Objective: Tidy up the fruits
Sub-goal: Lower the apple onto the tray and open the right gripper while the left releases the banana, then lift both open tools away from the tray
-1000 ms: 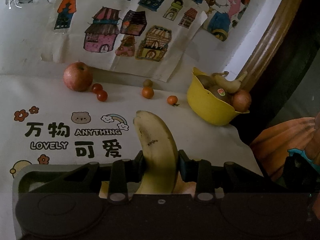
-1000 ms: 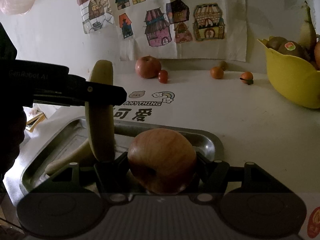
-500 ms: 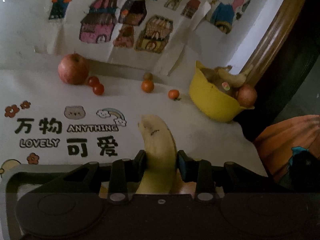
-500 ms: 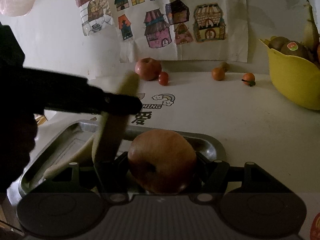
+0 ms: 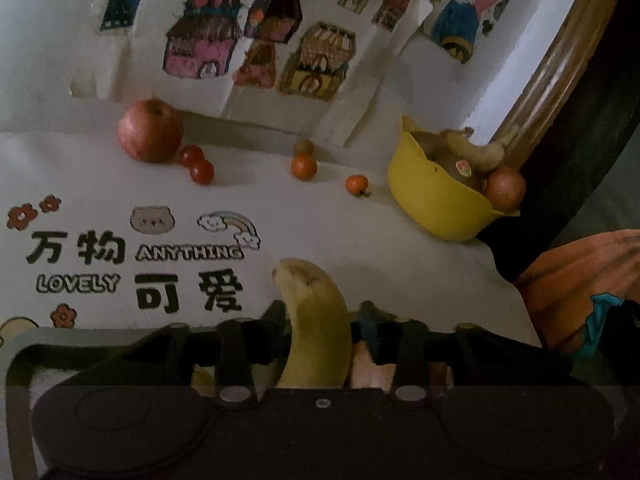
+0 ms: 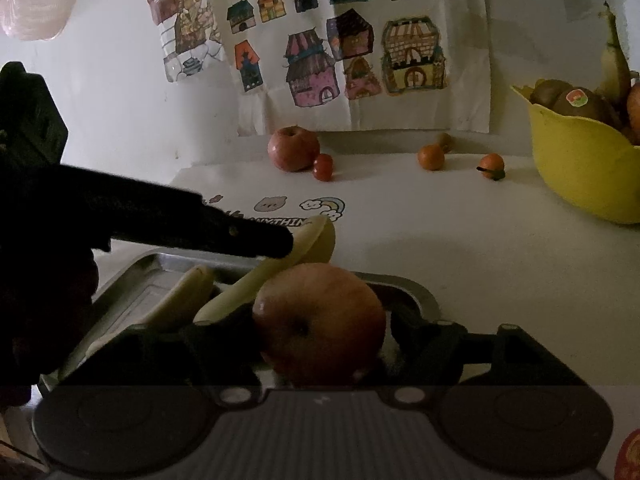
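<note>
A steel tray (image 6: 416, 296) lies at the near edge of the table. My left gripper (image 5: 322, 312) has a yellow banana (image 5: 316, 320) between its jaws, which are opening; a thin gap shows at the right finger. In the right wrist view this banana (image 6: 316, 240) lies slanted in the tray, its tip on the far rim, beside another banana (image 6: 188, 292). My right gripper (image 6: 322, 318) is over the tray with a red apple (image 6: 320, 320) between its opening jaws. A pale gap shows beside the apple.
At the back of the table are a red apple (image 5: 149, 136), two cherry tomatoes (image 5: 202, 171) and small orange fruits (image 5: 303, 167). A yellow bowl (image 5: 432, 204) of fruit stands at the table's right edge. Drawings hang on the wall behind.
The left gripper sank and the banana went from upright to lying slanted across the tray. Both grippers' jaws have widened a little around their fruit. The right gripper stayed put.
</note>
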The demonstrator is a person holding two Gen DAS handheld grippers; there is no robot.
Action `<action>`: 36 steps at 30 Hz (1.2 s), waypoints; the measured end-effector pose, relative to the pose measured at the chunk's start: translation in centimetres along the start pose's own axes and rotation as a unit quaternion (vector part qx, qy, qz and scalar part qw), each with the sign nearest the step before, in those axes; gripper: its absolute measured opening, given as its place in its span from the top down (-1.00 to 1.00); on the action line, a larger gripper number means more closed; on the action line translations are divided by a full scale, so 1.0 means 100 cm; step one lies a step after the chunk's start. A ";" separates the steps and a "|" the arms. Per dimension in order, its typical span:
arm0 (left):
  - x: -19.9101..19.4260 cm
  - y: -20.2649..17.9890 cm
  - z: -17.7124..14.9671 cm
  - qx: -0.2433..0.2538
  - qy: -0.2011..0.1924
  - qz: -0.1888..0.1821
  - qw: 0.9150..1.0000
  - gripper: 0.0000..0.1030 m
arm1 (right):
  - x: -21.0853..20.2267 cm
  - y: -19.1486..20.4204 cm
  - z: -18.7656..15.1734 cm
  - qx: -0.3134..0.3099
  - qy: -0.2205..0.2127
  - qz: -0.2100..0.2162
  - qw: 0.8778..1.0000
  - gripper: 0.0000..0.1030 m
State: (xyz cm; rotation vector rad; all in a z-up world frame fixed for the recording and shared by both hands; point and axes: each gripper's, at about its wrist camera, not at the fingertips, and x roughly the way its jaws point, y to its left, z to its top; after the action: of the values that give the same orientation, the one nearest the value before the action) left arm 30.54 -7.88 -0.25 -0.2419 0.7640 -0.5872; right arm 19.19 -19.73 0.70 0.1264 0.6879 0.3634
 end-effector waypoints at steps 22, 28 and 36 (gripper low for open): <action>-0.055 0.004 0.024 0.015 -0.127 0.057 0.990 -0.99 | -0.040 0.018 0.020 -0.020 -0.087 -0.030 0.996 -1.00; -0.067 0.008 0.032 0.026 -0.152 0.095 0.983 -0.99 | -0.049 0.023 0.032 -0.024 -0.119 -0.033 0.992 -1.00; -0.081 0.020 0.047 0.030 -0.176 0.130 0.975 -0.99 | -0.055 0.025 0.052 -0.021 -0.156 -0.032 0.987 -1.00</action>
State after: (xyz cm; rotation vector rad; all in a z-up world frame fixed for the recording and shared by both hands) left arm 30.07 -1.56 6.95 -0.1802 0.4246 -0.3051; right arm 17.95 -19.41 8.55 0.1173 0.3739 0.2877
